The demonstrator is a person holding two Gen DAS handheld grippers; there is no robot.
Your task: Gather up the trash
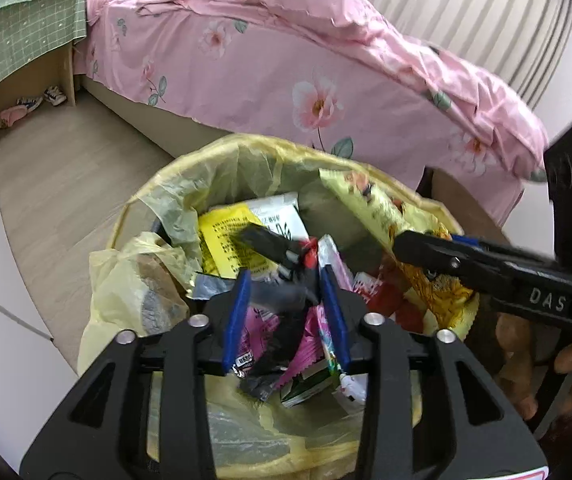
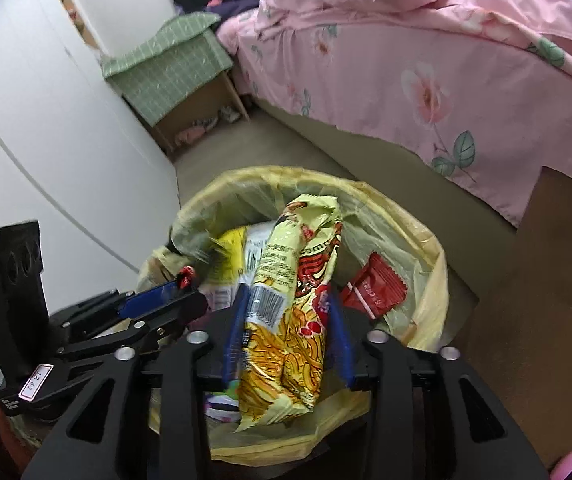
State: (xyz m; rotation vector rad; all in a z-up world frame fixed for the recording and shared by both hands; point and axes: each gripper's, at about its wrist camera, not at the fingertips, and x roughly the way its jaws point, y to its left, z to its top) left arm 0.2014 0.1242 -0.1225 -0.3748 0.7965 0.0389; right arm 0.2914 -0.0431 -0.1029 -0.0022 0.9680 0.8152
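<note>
A trash bin lined with a yellow bag [image 1: 221, 160] [image 2: 426, 236] holds several wrappers. My left gripper [image 1: 286, 276] hangs over the bin, its blue pads around a bundle of dark, pink and white wrappers [image 1: 298, 344]. It also shows in the right wrist view [image 2: 181, 292]. My right gripper [image 2: 286, 296] is over the bin too, shut on a yellow noodle packet [image 2: 290, 320] that stands up between its pads. In the left wrist view the right gripper [image 1: 406, 246] reaches in from the right with the same packet [image 1: 370, 200].
A bed with a pink floral cover [image 1: 286, 80] [image 2: 446, 80] runs behind the bin. A small wooden stand under a green cloth [image 1: 25, 40] [image 2: 173, 68] with shoes below stands against the white wall [image 2: 45, 120]. A red wrapper [image 2: 374, 288] lies in the bin.
</note>
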